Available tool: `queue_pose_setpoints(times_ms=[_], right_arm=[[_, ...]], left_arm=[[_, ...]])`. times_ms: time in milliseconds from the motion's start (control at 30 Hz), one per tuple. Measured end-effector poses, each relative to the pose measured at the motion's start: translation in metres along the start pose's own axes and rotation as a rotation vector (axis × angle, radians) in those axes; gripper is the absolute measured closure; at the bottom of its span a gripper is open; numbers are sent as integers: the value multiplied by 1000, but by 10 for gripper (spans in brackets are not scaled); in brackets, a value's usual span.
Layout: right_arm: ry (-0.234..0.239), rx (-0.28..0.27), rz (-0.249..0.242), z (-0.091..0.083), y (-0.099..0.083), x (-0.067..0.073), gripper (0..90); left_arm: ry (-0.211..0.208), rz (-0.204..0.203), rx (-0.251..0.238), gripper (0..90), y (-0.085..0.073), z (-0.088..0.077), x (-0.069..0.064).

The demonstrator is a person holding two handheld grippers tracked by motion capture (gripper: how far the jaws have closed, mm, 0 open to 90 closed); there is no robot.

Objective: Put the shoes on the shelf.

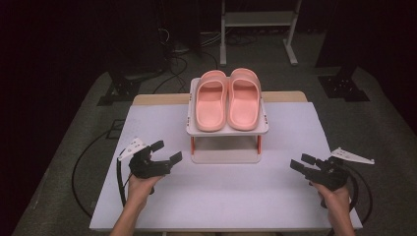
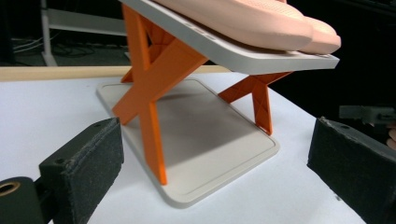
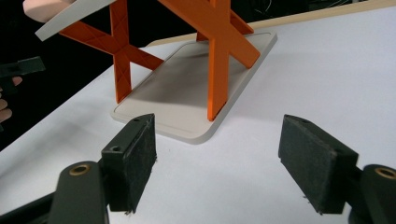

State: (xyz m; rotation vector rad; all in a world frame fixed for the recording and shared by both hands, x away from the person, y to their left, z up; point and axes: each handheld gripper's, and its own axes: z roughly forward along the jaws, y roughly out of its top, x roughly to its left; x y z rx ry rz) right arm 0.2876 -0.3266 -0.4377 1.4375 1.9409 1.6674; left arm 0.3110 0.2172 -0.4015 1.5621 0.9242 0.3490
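On the white tabletop (image 1: 221, 191), near its far middle, we see a small two-level rack (image 1: 226, 129): a pale upper shelf (image 2: 261, 55) carried on orange cross-braced legs (image 2: 152, 88) above a pale base plate (image 1: 225, 156). A pair of pink slippers (image 1: 228, 98) lies side by side on the upper shelf, toes toward the far edge in the high view.

We hold the left claw (image 1: 164, 151) at the near left of the rack, its jaws spread wide with nothing between them; in the left gripper view they frame the base plate and one orange leg, and the shelf with the slippers overhangs above. We hold the right claw (image 1: 301, 162) at the near right, well apart from the rack, its jaws likewise standing open and empty; in the right gripper view the base plate corner (image 3: 201, 135) lies just ahead of them on bare tabletop.

Between each claw and the slippers stands the shelf edge itself, with the orange legs below it. Black cables (image 1: 118, 184) trail from both grippers over the near edge of the tabletop. Beyond the tabletop we see a dark floor with cables (image 1: 177, 64) and a pale metal stand (image 1: 258, 29).
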Motion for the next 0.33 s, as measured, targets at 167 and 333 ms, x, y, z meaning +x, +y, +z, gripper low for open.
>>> queue_pose_setpoints(times_ms=[167,333], right_arm=[[0,6,-4,-5,-11,3,266],[5,-2,-37,-10,-31,8,254]], left_arm=[[9,-16,-9,32,-14,-6,-1],[17,-57,-18,32,-40,-8,-4]])
